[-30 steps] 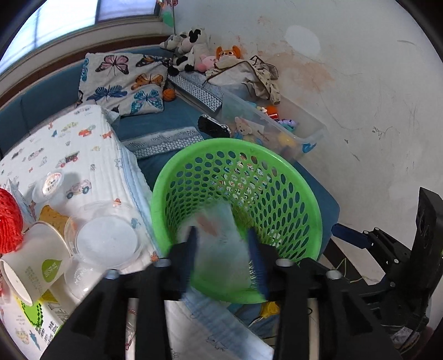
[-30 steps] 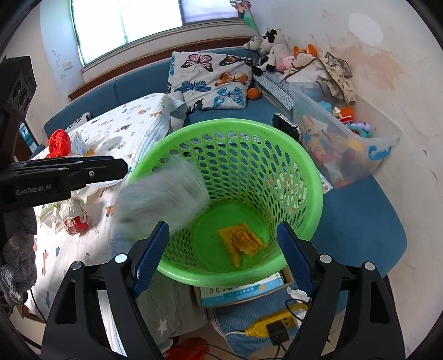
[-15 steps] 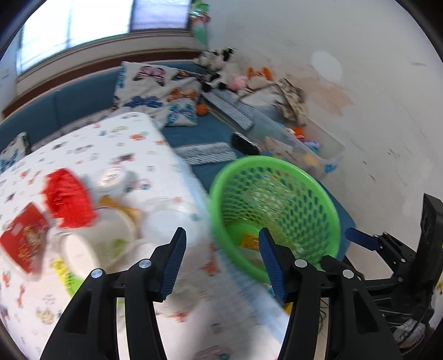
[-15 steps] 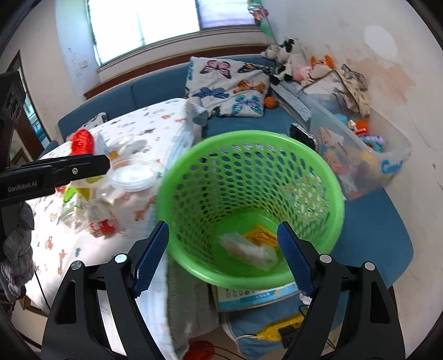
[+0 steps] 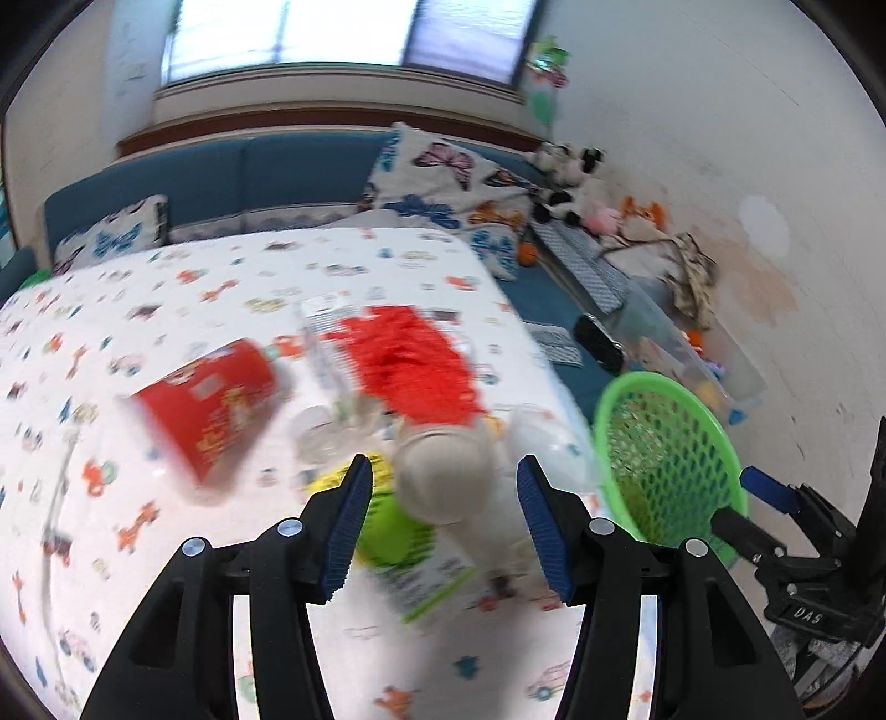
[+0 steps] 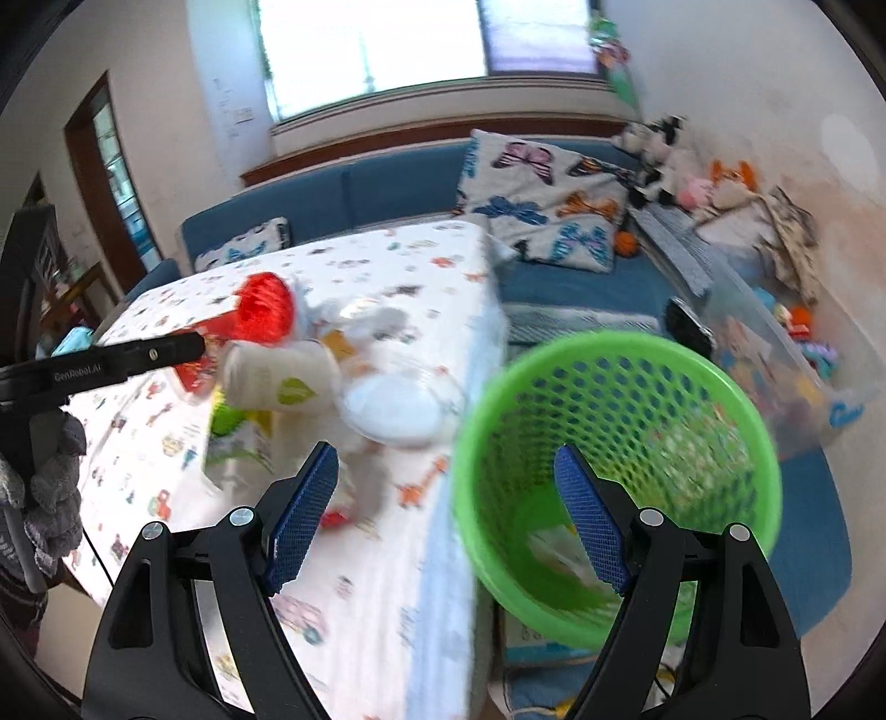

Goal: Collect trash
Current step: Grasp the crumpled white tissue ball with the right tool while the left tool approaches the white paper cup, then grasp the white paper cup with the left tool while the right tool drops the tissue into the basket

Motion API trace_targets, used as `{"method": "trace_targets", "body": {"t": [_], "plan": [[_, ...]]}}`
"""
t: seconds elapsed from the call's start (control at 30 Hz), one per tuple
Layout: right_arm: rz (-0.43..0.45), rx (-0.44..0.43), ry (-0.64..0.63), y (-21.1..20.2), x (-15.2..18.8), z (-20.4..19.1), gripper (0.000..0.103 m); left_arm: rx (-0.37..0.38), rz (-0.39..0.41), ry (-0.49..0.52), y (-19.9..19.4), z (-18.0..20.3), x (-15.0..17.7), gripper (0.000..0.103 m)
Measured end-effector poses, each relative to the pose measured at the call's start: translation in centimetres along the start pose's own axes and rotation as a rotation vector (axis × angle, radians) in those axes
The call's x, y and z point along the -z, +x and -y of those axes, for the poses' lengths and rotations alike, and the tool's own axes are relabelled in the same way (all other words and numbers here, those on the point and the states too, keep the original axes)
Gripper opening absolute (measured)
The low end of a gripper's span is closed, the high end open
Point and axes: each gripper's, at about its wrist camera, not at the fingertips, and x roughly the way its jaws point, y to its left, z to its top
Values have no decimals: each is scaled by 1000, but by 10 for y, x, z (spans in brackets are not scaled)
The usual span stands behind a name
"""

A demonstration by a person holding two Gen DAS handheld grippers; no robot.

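**Materials and finishes seen on and beside the table**

A matt printed cloth (image 6: 421,266) is spread over the table. At its three o'clock, a glossy perforated plastic basket (image 6: 609,382) is seen. A smooth paper cup (image 6: 277,382) is laid by a clear plastic lid (image 6: 396,404). Ribbed blue pads (image 5: 346,520) are fitted on matt black plastic fingers.

- Butterfly-print pillow (image 6: 548,199) on the blue sofa (image 6: 354,202).
- Stuffed toys (image 6: 673,166) near the wall.
- Clear toy bin (image 6: 786,360) beside them.
- Bright window (image 6: 376,50) above the sofa.
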Motion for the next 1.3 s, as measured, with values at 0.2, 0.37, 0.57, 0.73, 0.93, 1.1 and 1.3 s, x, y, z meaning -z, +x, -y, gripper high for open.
{"method": "trace_targets", "body": {"t": [0.2,0.37,0.57,0.73,0.93,1.1,1.3], "plan": [[-55,-75,-23,26,-3,-26,80,-34,-6,-66,-5,-33,9,53],[-117,-110,-34,52,10,-43,77,-35,-12,-98,-5,-48,12,53],[-178,-118,-20,79,25,-45,73,-37,-28,-97,-1,-49,15,55],[-206,-133,-7,91,32,-47,66,-35,-46,-94,5,-46,21,57],[-205,-157,-5,94,34,-49,57,-35,-69,-69,13,-40,27,68],[-193,-172,-21,88,35,-52,47,-33,-84,-58,22,-31,29,68],[-179,-165,-25,79,38,-50,46,-26,-47,26,23,-13,22,75]]}}
